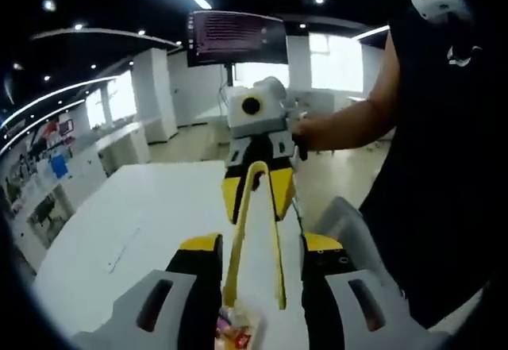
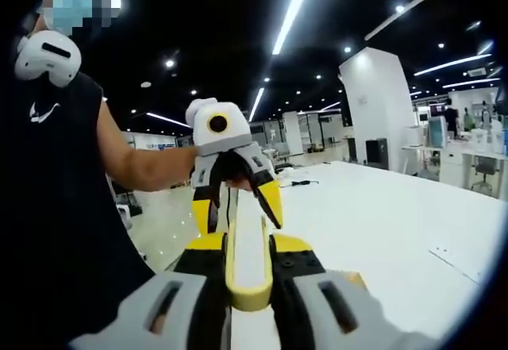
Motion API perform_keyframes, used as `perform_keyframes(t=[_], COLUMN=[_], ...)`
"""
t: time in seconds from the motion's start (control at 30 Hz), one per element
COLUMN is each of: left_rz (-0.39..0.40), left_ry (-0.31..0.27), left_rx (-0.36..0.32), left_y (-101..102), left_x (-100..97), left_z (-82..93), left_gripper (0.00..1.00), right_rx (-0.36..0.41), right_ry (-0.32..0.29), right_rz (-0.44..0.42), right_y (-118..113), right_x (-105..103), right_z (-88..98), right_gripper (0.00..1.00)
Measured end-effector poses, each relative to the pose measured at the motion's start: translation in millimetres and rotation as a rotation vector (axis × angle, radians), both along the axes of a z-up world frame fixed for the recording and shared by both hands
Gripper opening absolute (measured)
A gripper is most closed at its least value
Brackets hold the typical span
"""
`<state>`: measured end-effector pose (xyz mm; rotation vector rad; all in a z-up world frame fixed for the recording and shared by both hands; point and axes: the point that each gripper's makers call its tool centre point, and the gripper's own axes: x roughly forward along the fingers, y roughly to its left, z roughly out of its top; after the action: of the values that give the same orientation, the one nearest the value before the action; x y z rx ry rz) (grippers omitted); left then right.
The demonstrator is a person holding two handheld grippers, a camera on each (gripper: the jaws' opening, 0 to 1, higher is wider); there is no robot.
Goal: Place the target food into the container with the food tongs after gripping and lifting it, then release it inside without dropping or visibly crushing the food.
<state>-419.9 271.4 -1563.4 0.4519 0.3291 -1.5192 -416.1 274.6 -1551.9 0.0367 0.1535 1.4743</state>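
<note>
Tongs [image 1: 255, 231] run lengthwise between my grippers, hinge clamped in my right gripper [image 2: 250, 275], tips nearest my left gripper [image 1: 258, 275], seemingly pinching some wrapped food [image 1: 236, 330].

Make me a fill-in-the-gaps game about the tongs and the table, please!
1. The tongs are the colour ___.
2. The table under them is ___.
3. The gripper shut on the tongs' bent end is the ___ one.
4. The tongs' two arms lie ___ the fingers of the left gripper.

Missing words: yellow; white; right; between.
</note>
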Motion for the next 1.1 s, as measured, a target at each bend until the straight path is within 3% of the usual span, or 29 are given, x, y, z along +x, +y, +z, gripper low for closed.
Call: perform_keyframes(t=[0.13,0.47,0.67,0.8,1.1], left_rz=[-0.007,-0.023,-0.036,-0.035,-0.018], left_ry=[0.018,-0.028,-0.065,-0.106,-0.132], left_rx=[0.042,0.125,0.137,0.137,0.134], left_y=[-3.7,-7.2,-4.8,-2.1,1.6], left_x=[-0.9,-0.5,-1.5,2.7,10.0], left_z=[-4.2,-9.5,-8.1,-7.0,-5.1], left_gripper=[0.32,0.24,0.18,0.11,0.07], right_rx=[-0.005,0.008,0.015,0.003,0.005], right_ry=[-0.011,-0.009,-0.018,-0.090,-0.088], right_rz=[0.009,0.002,0.002,0.008,-0.019], right_y=[2.3,4.1,4.8,6.8,2.3], right_x=[-3.1,-2.0,-1.5,-2.3,3.7], right_z=[-0.3,-0.9,1.1,-0.8,2.2], right_gripper=[0.18,0.18,0.18,0.18,0.18])
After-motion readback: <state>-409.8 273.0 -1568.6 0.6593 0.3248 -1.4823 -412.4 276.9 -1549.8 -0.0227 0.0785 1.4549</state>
